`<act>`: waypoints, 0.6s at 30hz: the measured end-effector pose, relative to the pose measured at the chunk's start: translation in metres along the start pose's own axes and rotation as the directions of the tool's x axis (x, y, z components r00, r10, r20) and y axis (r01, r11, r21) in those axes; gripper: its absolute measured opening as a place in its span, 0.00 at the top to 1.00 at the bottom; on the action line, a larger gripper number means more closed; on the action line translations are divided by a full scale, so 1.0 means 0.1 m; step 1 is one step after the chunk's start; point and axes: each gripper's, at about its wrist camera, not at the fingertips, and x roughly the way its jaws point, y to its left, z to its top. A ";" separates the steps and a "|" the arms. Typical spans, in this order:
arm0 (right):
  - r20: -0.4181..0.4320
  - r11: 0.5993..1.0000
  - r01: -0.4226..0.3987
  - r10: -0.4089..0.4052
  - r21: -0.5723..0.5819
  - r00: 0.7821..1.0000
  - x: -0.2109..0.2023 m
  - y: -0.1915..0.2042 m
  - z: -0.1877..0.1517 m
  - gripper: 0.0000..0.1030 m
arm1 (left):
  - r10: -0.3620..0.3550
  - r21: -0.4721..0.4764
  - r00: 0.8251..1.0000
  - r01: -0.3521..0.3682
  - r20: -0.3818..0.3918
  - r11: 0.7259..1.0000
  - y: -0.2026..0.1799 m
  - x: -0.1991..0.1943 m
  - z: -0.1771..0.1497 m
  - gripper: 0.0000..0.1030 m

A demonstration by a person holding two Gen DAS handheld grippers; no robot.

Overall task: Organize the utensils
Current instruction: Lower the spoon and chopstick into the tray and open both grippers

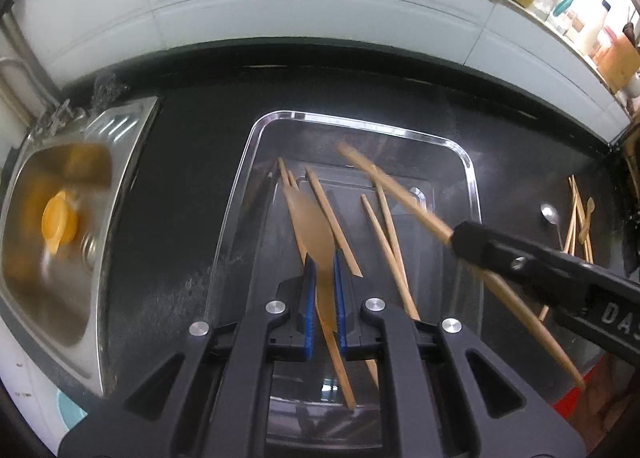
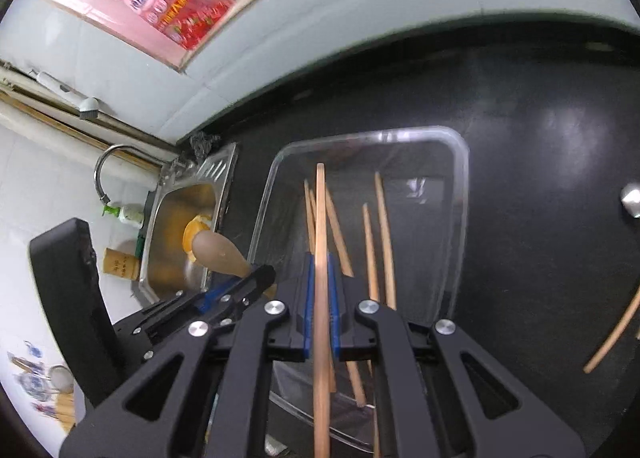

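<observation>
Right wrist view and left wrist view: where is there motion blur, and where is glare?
Left wrist view: the sink is smeared by motion blur, as is the chopstick held by the right gripper; the window corner at upper right is overexposed. Right wrist view: the red packaging on the wall is blurred, and a soft glare patch lies on the black counter.

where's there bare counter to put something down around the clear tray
Bare dark counter lies between the sink and the clear tray, and behind the tray toward the wall. Crowded: chopsticks inside the tray, and a metal spoon with loose chopsticks to its right.
</observation>
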 end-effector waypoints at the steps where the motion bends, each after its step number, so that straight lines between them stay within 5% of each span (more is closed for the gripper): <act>1: -0.006 1.000 0.002 -0.002 0.005 1.000 -0.02 -0.02 0.00 0.88 | 0.004 0.002 1.000 -0.004 -0.002 1.000 0.02 0.00 0.00 0.71; 2: 0.005 1.000 0.015 -0.015 0.009 1.000 -0.08 -0.05 0.01 0.79 | 0.016 0.003 1.000 -0.016 -0.004 1.000 0.04 -0.01 -0.01 0.34; 3: 0.026 1.000 0.010 -0.011 0.017 1.000 -0.16 -0.10 0.03 0.41 | 0.029 0.005 1.000 -0.029 0.012 1.000 0.07 -0.06 -0.03 0.22; 4: 0.050 1.000 -0.006 0.005 0.026 0.999 -0.23 -0.14 0.03 0.16 | 0.060 0.001 0.997 -0.060 0.051 0.998 0.10 -0.15 -0.05 0.16; 13: 0.054 0.999 -0.015 0.017 -0.042 0.998 -0.99 -0.48 -0.09 0.21 | 0.075 -0.082 0.991 -0.066 0.111 0.994 0.15 -0.67 -0.32 0.09; 18: 0.121 0.976 0.157 -0.140 -0.153 0.983 -1.56 -0.81 -0.32 0.21 | 0.034 -0.066 0.989 -0.025 0.146 0.998 -0.32 -0.78 -0.39 0.08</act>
